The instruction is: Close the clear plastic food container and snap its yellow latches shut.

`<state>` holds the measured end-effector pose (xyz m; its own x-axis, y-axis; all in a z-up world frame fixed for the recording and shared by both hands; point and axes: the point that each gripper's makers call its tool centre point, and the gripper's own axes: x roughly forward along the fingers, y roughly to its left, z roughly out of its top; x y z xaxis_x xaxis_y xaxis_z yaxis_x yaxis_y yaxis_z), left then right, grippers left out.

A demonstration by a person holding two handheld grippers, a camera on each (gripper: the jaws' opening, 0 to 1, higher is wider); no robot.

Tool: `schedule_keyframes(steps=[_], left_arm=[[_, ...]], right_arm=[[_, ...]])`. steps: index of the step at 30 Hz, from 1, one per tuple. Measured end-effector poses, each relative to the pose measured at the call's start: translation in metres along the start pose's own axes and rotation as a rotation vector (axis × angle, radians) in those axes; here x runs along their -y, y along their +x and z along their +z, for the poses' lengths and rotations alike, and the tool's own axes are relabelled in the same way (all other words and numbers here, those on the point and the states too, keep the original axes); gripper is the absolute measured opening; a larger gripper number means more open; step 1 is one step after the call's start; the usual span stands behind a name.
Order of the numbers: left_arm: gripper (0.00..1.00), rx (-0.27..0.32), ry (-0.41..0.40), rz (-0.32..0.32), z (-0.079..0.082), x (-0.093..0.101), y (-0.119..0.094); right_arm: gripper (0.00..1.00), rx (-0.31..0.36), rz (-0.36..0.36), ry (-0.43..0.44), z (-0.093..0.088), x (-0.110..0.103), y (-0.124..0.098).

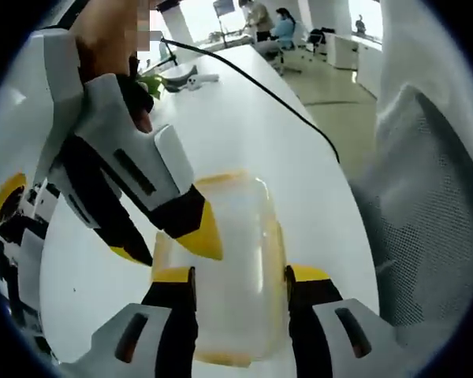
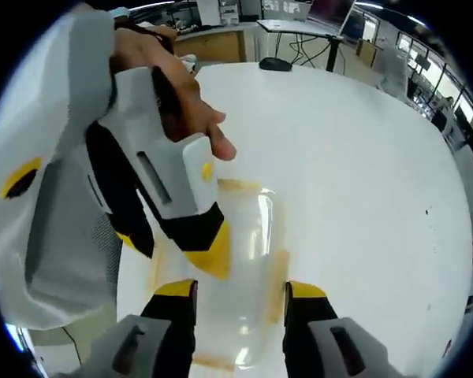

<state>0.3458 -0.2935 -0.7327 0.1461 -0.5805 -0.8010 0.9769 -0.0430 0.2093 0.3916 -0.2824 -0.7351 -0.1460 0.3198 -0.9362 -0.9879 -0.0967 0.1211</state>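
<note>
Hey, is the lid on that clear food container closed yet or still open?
Closed, apparently: the clear lid lies flat over the container on the white table. Whether the yellow latches are snapped cannot be told.

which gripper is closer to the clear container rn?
Too close to call. Left gripper straddles the clear container, jaws open; right gripper straddles it likewise.

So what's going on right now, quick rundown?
Both grippers open, left and right, each straddling the container. Lid on. Latches' state unclear. Nothing in the way.
</note>
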Motion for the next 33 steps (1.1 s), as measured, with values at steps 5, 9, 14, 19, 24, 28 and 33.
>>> schedule_keyframes(steps=[5, 9, 14, 19, 24, 28, 33], left_arm=[[0.43, -0.007, -0.009, 0.005, 0.000, 0.001, 0.001], [0.43, -0.030, 0.014, 0.022, -0.002, 0.003, 0.003], [0.42, -0.058, 0.032, 0.027, -0.002, 0.002, 0.003], [0.41, -0.087, 0.048, 0.039, -0.003, 0.001, 0.004], [0.40, -0.119, 0.039, 0.051, -0.004, 0.000, 0.005], [0.38, -0.112, 0.033, 0.056, -0.006, -0.001, 0.002], [0.38, -0.117, 0.028, 0.080, -0.005, -0.003, 0.003]], right_arm=[[0.43, -0.028, 0.013, 0.007, -0.001, 0.000, 0.002], [0.43, -0.035, 0.020, -0.013, -0.001, -0.001, 0.002], [0.43, -0.004, 0.042, -0.003, -0.003, 0.000, 0.002], [0.43, -0.027, 0.048, -0.001, -0.001, 0.000, 0.004], [0.43, -0.044, 0.085, 0.021, -0.002, 0.001, 0.006], [0.43, -0.068, 0.117, 0.048, -0.002, 0.002, 0.009], [0.41, -0.103, 0.126, 0.135, -0.014, 0.004, 0.009]])
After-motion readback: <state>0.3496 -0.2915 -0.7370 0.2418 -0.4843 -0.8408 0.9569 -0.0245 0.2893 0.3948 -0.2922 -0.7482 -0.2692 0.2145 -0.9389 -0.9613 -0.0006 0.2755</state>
